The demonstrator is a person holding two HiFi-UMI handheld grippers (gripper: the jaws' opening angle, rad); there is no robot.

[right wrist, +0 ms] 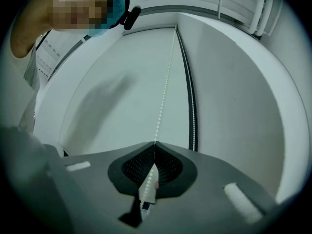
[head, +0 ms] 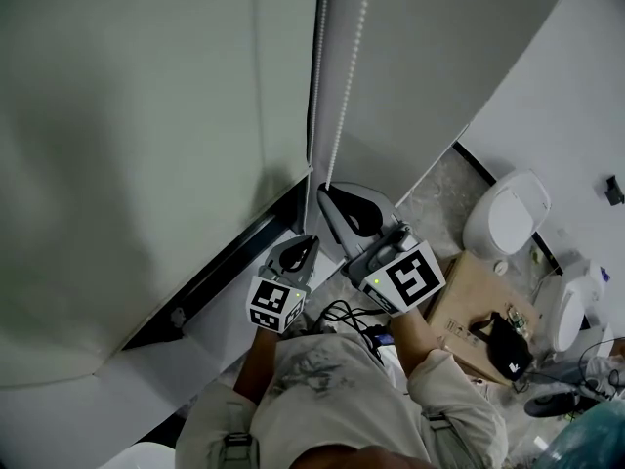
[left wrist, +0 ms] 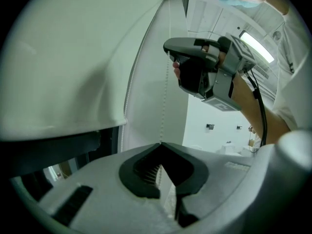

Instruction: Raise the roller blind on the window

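Right gripper (head: pixel 328 190) above left gripper (head: pixel 313 240), both raised, fingers (right wrist: pixel 168 165) clamped on the bead chain (head: pixel 344 106).

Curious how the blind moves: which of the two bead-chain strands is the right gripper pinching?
The middle strand, clamped in the right gripper; the other strand hangs free along the dark strip.

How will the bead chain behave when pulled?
Probably floppy: the chain is a thin string of beads, straight only because it hangs taut above the right gripper. Likely light, since its beads are small. It may slip little, as beads could catch in the ribbed pads; the left gripper pinches it too.
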